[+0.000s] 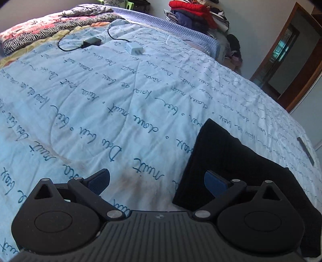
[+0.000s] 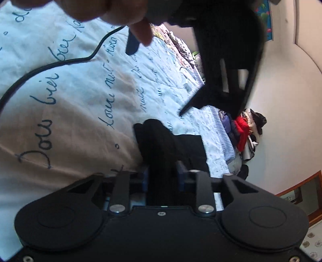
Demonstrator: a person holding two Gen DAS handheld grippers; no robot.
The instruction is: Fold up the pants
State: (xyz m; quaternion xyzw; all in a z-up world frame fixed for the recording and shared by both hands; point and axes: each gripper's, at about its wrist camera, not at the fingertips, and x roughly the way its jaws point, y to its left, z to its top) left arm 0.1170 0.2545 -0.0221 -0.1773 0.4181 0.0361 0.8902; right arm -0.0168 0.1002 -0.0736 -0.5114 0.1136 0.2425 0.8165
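The black pants [image 1: 237, 167] lie folded on the light blue bedspread [image 1: 120, 96] with script writing, at the right in the left wrist view. My left gripper [image 1: 157, 181] is open and empty; its right finger hangs over the pants' left edge, its left finger over bare bedspread. In the right wrist view my right gripper [image 2: 163, 177] is shut on a bunched fold of the black pants [image 2: 161, 145], which runs up from between the blue pads. The left gripper's black body and the hand holding it fill the top of that view.
A charger [image 1: 134, 49] and a black adapter [image 1: 92, 41] with cables lie far up the bed. Patterned blankets [image 1: 40, 30] sit at the far left, a clothes pile [image 1: 193, 14] beyond the bed. A black cable [image 2: 50, 66] crosses the bedspread. A wooden door [image 1: 291, 56] stands right.
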